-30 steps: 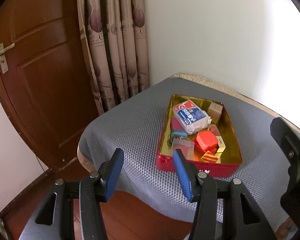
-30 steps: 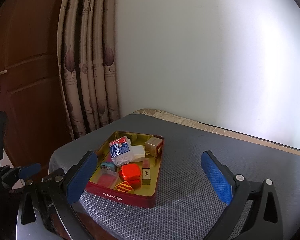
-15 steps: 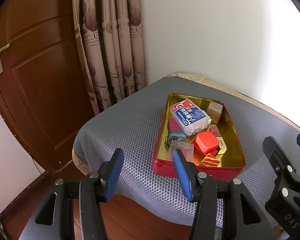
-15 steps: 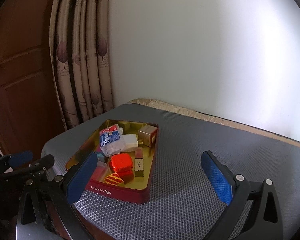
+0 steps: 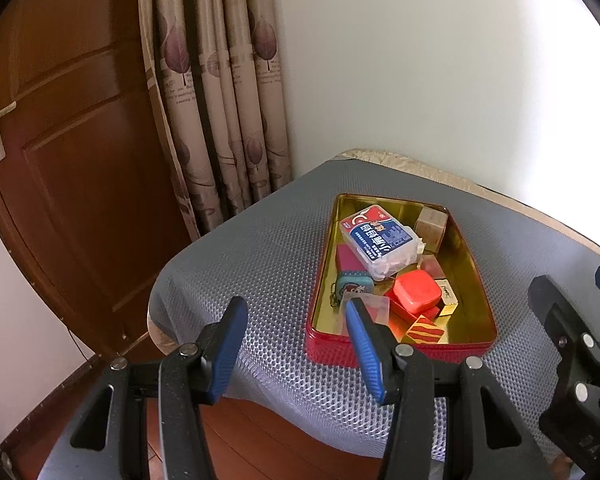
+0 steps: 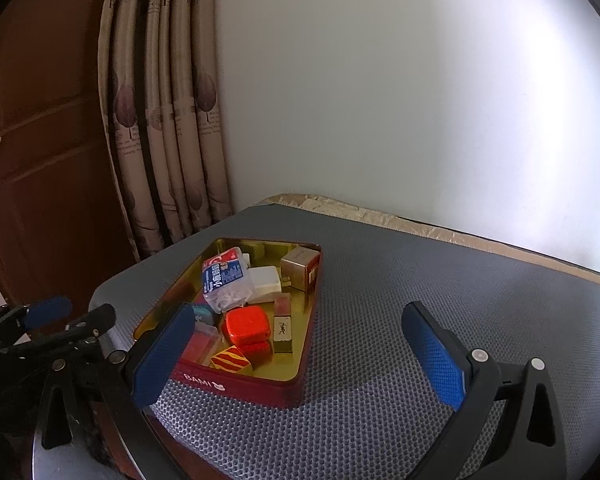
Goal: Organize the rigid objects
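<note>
A red tin with a gold inside [image 5: 472,276] [image 6: 256,384] sits on the grey mat near the table's left corner. It holds a clear box with a blue and red label [image 5: 380,240] [image 6: 222,276], a red case [image 5: 416,292] [image 6: 246,324], a brown cube [image 5: 432,222] [image 6: 300,266], a striped block [image 5: 424,330] [image 6: 228,360] and other small items. My left gripper [image 5: 296,344] is open and empty, just before the table's near edge, left of the tin. My right gripper [image 6: 300,356] is open and empty, over the mat at the tin's near right corner.
The table [image 6: 440,280] has a grey mesh mat and a beige rim at the back, against a white wall. A curtain [image 5: 220,120] and a wooden door [image 5: 72,160] stand to the left. The mat right of the tin [image 6: 420,264] is bare.
Both grippers have moved a little closer to the table and the tin. Both stay open. Nothing in the tin has moved.
</note>
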`<state>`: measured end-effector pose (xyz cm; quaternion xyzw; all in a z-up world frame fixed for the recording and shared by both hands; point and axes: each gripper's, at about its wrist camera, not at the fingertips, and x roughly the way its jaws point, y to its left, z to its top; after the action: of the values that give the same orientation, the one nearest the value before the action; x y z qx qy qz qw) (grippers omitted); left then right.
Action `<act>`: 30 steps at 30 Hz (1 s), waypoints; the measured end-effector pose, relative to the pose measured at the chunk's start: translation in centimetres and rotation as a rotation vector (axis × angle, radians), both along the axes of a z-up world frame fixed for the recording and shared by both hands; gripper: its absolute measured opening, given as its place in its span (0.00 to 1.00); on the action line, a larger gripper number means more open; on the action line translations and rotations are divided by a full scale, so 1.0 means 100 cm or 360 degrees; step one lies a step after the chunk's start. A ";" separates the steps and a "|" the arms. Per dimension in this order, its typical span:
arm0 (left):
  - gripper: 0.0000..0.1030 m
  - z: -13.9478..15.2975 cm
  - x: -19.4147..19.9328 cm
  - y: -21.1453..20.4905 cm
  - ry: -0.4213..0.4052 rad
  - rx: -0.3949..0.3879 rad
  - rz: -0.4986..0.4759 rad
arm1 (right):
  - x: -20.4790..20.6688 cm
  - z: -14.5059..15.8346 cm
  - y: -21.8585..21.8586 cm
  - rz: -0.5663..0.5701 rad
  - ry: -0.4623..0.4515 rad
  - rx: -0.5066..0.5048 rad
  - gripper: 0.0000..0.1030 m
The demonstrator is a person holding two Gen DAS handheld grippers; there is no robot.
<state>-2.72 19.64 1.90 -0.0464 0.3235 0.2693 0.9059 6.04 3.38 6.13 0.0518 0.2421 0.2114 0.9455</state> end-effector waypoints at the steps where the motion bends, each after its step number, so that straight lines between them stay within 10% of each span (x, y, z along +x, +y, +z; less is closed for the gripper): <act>1: 0.51 0.000 0.000 0.000 -0.0001 0.0005 -0.0002 | 0.000 0.000 0.001 0.0004 -0.0002 0.0000 0.99; 30: 0.56 0.007 -0.003 -0.007 -0.0071 0.0034 -0.0047 | -0.007 0.008 0.005 0.0011 -0.0060 -0.0017 1.00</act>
<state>-3.04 18.98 2.58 -0.0381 0.3010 0.2583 0.9172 5.32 3.84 6.94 0.0420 0.2256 0.2145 0.9494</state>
